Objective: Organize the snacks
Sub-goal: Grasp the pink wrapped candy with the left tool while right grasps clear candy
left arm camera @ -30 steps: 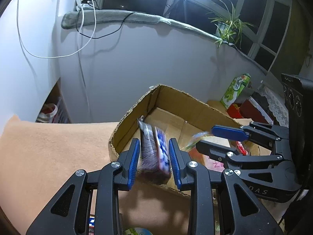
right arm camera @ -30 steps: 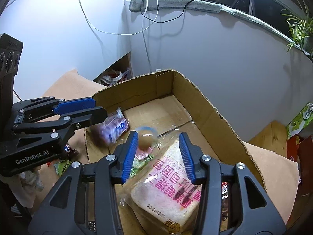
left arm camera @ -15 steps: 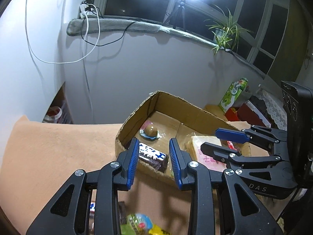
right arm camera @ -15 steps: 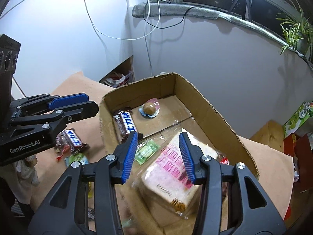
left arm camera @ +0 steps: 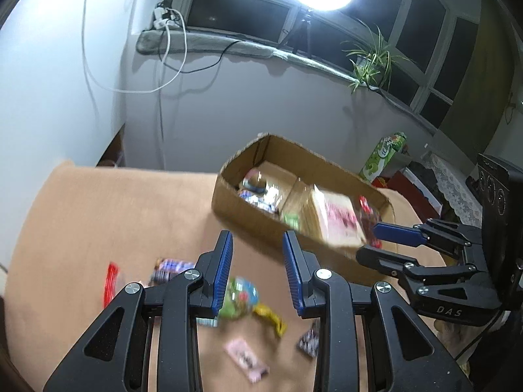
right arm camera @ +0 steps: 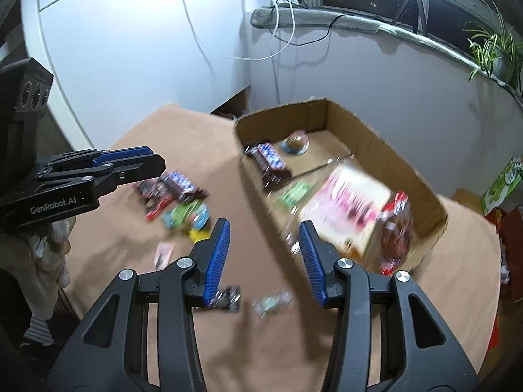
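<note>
Here the left gripper [left arm camera: 258, 274] hangs above the tan cloth [left arm camera: 114, 215], fingers apart with nothing between them. The right gripper [right arm camera: 264, 258] is likewise spread wide and empty, near the front wall of the cardboard box [right arm camera: 392, 160]. Inside the box lie a bread loaf [right arm camera: 346, 209], a chocolate bar [right arm camera: 269, 161] and what may be a small round sweet [right arm camera: 295, 143], though blur makes that uncertain. More loose snacks [right arm camera: 183, 205] sit scattered on the cloth, left of the box.
</note>
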The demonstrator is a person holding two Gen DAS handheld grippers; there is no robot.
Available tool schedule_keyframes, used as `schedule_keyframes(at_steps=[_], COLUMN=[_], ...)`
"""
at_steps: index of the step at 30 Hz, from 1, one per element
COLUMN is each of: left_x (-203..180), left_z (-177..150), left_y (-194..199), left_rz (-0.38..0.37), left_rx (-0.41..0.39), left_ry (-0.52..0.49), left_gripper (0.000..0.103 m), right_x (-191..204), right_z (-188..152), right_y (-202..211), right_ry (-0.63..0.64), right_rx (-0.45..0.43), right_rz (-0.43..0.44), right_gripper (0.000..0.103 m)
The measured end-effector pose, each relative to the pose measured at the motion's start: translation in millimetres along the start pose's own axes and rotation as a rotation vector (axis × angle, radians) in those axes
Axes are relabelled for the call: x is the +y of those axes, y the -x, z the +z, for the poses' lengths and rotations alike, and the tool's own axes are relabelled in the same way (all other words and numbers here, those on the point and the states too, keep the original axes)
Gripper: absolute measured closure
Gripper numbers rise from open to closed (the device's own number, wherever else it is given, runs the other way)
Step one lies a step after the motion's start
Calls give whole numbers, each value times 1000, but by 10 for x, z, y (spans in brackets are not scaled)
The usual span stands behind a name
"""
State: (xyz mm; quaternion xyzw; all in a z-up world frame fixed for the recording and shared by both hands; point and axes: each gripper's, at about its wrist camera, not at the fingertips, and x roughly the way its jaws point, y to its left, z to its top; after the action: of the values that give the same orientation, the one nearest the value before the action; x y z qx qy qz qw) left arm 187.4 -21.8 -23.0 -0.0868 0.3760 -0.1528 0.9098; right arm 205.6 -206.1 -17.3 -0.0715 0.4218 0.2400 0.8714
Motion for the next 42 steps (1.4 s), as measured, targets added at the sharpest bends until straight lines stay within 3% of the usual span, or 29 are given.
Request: schedule_keyframes(at_steps=[5,7,9,15,21,32,42], left_x=[38,60,75,114,75,40,-85], left_z=[-299,-423,-533,-824,-990,-1018,-958], left_y=[92,111,119,88,5,-177,-323], left_rz=[0,2,7,7,4,24,83], left_rx=[34,45,59,105,143,173,165], left_ry=[18,30,36,60,60,45,-39], left_gripper=[73,73,73,73,73,73,73], right_x=[80,83,76,-71,-194,-194,-82], right_z=[-288,-418,-545,-837,-838,-769,-699], right_y=[22,13,-3,-129,-235,-489,-608], right_ry=[-17,-38,-60,-172,-236,-288,-239], right_rx=[31,43,47,75,70,92,91], right_rz=[20,26,18,9,-28,-30,-76], right_gripper=[56,37,33,33,34,43,48])
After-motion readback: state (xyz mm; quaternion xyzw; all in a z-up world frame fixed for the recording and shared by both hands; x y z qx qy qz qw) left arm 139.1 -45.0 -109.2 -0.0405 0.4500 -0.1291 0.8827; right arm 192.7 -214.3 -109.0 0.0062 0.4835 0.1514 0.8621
